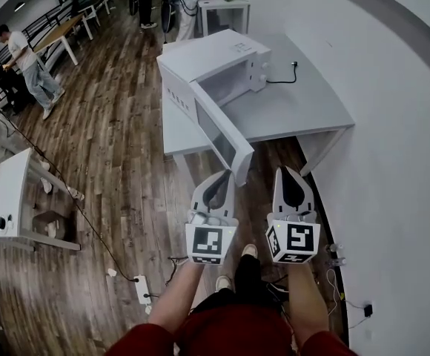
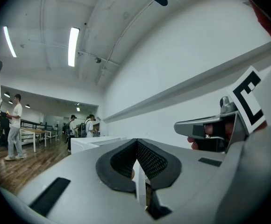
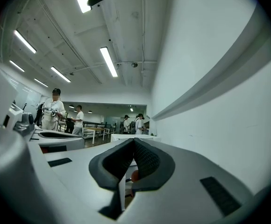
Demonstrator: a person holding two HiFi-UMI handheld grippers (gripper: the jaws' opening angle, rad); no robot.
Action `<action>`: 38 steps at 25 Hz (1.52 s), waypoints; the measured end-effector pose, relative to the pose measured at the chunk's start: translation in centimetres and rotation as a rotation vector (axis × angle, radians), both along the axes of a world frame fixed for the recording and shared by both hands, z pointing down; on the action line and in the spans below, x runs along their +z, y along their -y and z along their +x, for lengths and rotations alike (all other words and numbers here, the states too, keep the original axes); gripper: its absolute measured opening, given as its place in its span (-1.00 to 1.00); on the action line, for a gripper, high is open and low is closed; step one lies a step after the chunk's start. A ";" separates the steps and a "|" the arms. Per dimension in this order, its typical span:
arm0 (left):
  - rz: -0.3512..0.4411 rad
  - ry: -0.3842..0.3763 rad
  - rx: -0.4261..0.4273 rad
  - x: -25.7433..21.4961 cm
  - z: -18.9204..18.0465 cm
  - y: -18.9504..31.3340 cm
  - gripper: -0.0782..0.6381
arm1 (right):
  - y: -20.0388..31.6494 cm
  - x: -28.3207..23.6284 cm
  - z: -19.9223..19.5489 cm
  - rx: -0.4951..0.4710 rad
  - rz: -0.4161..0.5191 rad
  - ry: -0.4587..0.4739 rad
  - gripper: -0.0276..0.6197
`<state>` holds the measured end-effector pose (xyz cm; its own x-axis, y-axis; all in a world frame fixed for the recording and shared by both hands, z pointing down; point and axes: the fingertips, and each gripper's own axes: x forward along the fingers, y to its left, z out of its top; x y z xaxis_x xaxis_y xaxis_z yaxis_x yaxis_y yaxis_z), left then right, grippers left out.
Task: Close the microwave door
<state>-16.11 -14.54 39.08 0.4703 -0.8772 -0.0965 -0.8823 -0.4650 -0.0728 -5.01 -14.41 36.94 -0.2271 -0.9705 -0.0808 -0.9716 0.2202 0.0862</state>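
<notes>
A white microwave (image 1: 213,64) stands on a pale grey table (image 1: 304,99). Its door (image 1: 222,134) hangs wide open and reaches toward me past the table's front edge. In the head view my two grippers are side by side just in front of the door's free end. My left gripper (image 1: 227,176) is shut with nothing in it, its tip close to the door's lower corner. My right gripper (image 1: 284,171) is a little to the right, also shut and empty. Each gripper view shows dark pads meeting at the tip, for the left gripper (image 2: 136,142) and the right gripper (image 3: 134,141).
The white wall (image 1: 393,124) runs close along the right. A small white table (image 1: 4,191) stands at the left, and a power strip (image 1: 142,289) with a cable lies on the wood floor. People stand at the far left and back. Another table (image 1: 222,10) is behind the microwave.
</notes>
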 end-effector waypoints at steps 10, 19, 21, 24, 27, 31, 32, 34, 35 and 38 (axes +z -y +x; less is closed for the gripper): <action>-0.105 0.039 0.110 6.1 2.4 3.4 -0.40 | 3.3 3.1 1.6 -0.001 -0.059 0.016 -0.83; -0.161 0.068 0.213 9.5 3.2 6.5 -0.16 | 5.6 4.3 2.7 0.002 -0.085 0.017 -0.83; -0.162 0.078 0.234 9.9 3.3 7.1 -0.17 | 6.2 4.6 2.8 0.000 -0.094 0.016 -0.83; -0.166 0.095 0.253 10.3 3.7 8.1 -0.17 | 6.8 5.1 2.8 -0.006 -0.104 0.011 -0.83; -0.173 0.106 0.252 10.7 3.9 8.9 -0.17 | 7.4 5.6 3.0 -0.010 -0.116 0.006 -0.83; -0.169 0.132 0.255 10.9 4.4 9.6 -0.26 | 8.3 6.0 3.5 -0.007 -0.128 0.004 -0.83; -0.166 0.134 0.256 10.9 4.6 9.6 -0.33 | 8.4 6.0 3.6 -0.007 -0.128 0.005 -0.83; -0.165 0.125 0.257 11.0 4.9 9.8 -0.34 | 8.7 6.1 3.9 -0.003 -0.128 0.006 -0.83; -0.168 0.120 0.257 11.0 5.1 9.8 -0.34 | 8.9 6.1 4.1 0.000 -0.128 0.007 -0.83; -0.175 0.116 0.258 11.1 5.5 10.1 -0.35 | 9.1 6.1 4.6 0.008 -0.125 0.013 -0.83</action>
